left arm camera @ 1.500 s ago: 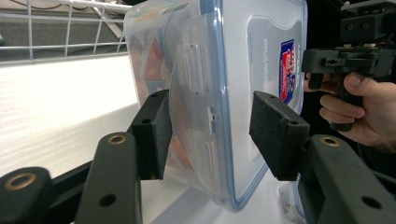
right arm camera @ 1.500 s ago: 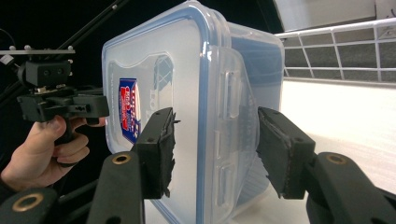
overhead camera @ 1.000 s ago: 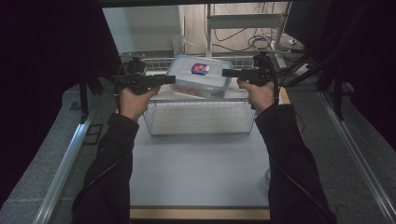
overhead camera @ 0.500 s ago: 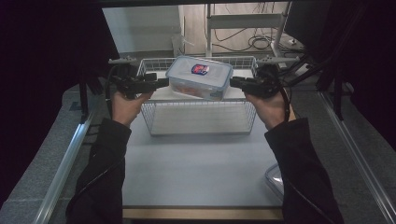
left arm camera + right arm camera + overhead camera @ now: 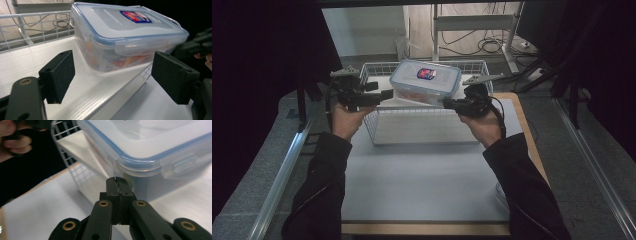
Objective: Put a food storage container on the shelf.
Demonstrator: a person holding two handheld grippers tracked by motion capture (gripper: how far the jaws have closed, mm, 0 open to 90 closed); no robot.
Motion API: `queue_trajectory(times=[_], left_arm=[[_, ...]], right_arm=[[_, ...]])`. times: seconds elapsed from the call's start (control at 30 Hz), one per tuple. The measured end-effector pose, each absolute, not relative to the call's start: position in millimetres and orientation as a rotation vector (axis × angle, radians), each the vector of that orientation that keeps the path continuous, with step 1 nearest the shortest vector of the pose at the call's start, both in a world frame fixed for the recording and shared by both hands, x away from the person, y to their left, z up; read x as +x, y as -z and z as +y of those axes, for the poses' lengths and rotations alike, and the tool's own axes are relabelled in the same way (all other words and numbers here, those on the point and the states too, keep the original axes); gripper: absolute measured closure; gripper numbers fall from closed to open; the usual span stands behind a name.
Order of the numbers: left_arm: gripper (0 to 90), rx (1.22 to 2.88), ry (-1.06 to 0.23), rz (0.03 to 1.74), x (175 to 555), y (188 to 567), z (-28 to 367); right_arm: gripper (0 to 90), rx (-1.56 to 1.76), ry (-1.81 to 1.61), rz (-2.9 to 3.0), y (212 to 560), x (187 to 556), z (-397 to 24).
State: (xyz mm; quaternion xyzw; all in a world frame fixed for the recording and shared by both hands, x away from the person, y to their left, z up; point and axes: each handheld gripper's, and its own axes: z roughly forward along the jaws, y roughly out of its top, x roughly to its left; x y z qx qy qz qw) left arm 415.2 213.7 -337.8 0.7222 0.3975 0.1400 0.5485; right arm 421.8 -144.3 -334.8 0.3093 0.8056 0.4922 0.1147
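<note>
A clear lidded container (image 5: 426, 82) is seen in the upper centre of the high view, resting tilted across the front edge of a white wire basket (image 5: 424, 131) rather than flat on the basket floor. The step in hand is judged to be the placing of the container into the basket.

The left gripper (image 5: 112, 77) is shown with its jaws wide apart; they have just been opening, and the container lies beyond the pads, not pressed by them. The right gripper (image 5: 117, 182) is shown with its jaws fully together, nothing between them, the tip just short of the container's near corner.

The next move is judged to call for a push or a fresh grip, so that the container is slid off the wire rim and seated level inside. A push from the closed right tip could be used; care is required that the container is not tipped.

The container is of translucent plastic with a blue-edged lid, side latches and a red-and-blue label (image 5: 135, 16) on top. Orange and pale contents are visible through the wall.
</note>
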Motion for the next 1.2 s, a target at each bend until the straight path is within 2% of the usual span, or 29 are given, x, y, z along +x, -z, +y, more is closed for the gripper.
queue_trajectory(times=[0.27,0.37,0.43,0.47,0.5,0.53,0.57,0.73,0.8,1.0,1.2], left_arm=[[20.3,1.762,-0.366,0.943,416.0,339.9,203.6],[23.3,1.779,-0.389,0.952,416.2,340.1,199.5],[30.2,1.784,-0.416,0.960,415.6,340.1,198.0],[30.2,1.786,-0.427,0.963,415.4,340.2,197.7],[38.2,1.789,-0.442,0.967,415.3,340.2,197.4],[38.2,1.793,-0.462,0.977,415.5,340.2,197.2],[43.1,1.789,-0.478,0.994,416.3,340.1,196.8],[72.2,1.764,-0.531,1.078,427.9,339.3,192.7],[78.5,1.763,-0.555,1.115,436.1,340.4,187.9],[82.2,1.782,-0.520,1.157,454.7,346.2,174.1],[83.9,1.757,-0.482,1.169,451.6,347.6,177.2]], right_arm=[[89.6,0.996,-1.391,2.284,334.0,439.4,-158.5],[89.6,1.035,-1.365,2.262,335.5,446.5,-162.5],[89.6,1.055,-1.368,2.242,335.1,446.9,-168.7],[89.6,1.055,-1.368,2.242,335.1,446.9,-168.7],[89.6,1.068,-1.363,2.214,333.6,445.4,-174.1],[89.6,1.068,-1.363,2.214,333.6,445.4,-174.1],[89.6,1.079,-1.347,2.194,333.0,445.6,-176.4],[89.5,1.137,-1.284,2.137,331.4,455.4,-177.6],[89.1,1.172,-1.254,2.109,331.8,462.8,-174.4],[89.6,1.228,-1.229,2.094,335.7,476.5,-165.9],[89.7,1.229,-1.232,2.106,338.4,478.4,-158.6]])
